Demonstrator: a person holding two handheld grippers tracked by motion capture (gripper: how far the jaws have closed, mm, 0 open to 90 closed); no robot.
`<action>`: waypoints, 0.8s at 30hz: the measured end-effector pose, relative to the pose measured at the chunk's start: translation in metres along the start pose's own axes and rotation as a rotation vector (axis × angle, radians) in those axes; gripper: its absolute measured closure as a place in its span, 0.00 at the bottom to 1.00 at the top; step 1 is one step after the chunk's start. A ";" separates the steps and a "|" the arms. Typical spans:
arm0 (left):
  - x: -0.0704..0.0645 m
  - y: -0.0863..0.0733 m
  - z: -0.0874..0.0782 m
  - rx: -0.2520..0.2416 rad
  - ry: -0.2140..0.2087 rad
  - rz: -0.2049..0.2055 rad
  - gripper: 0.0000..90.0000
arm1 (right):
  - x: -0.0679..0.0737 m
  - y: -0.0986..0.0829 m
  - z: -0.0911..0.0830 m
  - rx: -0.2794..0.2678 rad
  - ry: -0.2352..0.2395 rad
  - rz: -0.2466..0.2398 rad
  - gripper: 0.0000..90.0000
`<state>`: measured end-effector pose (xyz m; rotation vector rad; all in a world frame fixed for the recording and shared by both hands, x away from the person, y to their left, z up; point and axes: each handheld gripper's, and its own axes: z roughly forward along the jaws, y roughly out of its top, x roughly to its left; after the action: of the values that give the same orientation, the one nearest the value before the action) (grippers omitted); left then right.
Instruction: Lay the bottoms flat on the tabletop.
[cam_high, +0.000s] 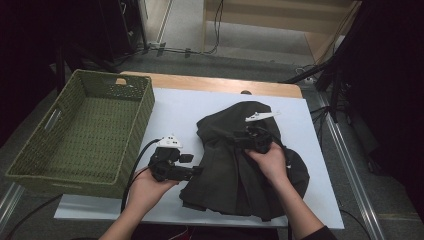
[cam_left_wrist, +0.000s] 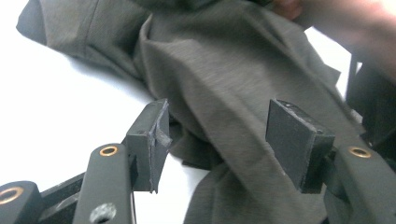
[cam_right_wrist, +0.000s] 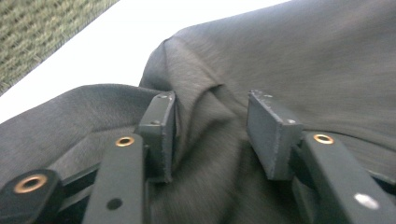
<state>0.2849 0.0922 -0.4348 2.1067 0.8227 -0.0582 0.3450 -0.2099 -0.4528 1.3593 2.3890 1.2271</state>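
Dark grey-green garment (cam_high: 240, 170) lies crumpled on the white sheet over the table (cam_high: 170, 107), centre-right, w/ its near hem close to the table's front edge.

Left hand (cam_high: 145, 187) comes in from the bottom, forearm angled up and to the right, palm cupped under the left hand-held gripper (cam_high: 196, 171). Gripper lies roughly level, pointing right at the garment's left edge, grey plate on top, cable trailing back to the left. In the left gripper view its jaws stand wide apart, nothing between the pads; the fabric's folded edge sits just beyond and below them, over the white sheet.

Right hand (cam_high: 272, 160) reaches in from bottom right, forearm running up and to the left, knuckles up, resting on top of the garment. Right hand-held gripper (cam_high: 239, 140) points left across the upper middle of the cloth. In the right gripper view the jaws are open at medium width, a raised fold of fabric sitting in the gap; can't tell if the pads touch it.

Green woven basket (cam_high: 90, 127) sits at the table's left, just beside the sheet, apart from the garment.
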 end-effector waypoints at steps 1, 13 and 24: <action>0.002 0.000 0.002 0.000 0.002 -0.005 0.45 | -0.003 -0.001 -0.006 -0.016 -0.004 -0.003 0.53; 0.027 0.009 0.010 0.012 0.060 -0.008 0.39 | -0.056 -0.035 -0.076 -0.094 -0.120 0.085 0.52; 0.049 0.016 0.026 0.020 0.105 -0.016 0.39 | -0.078 -0.059 -0.098 -0.108 -0.196 0.141 0.49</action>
<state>0.3386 0.0927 -0.4558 2.1369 0.9046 0.0357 0.3056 -0.3429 -0.4505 1.5580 2.0963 1.1753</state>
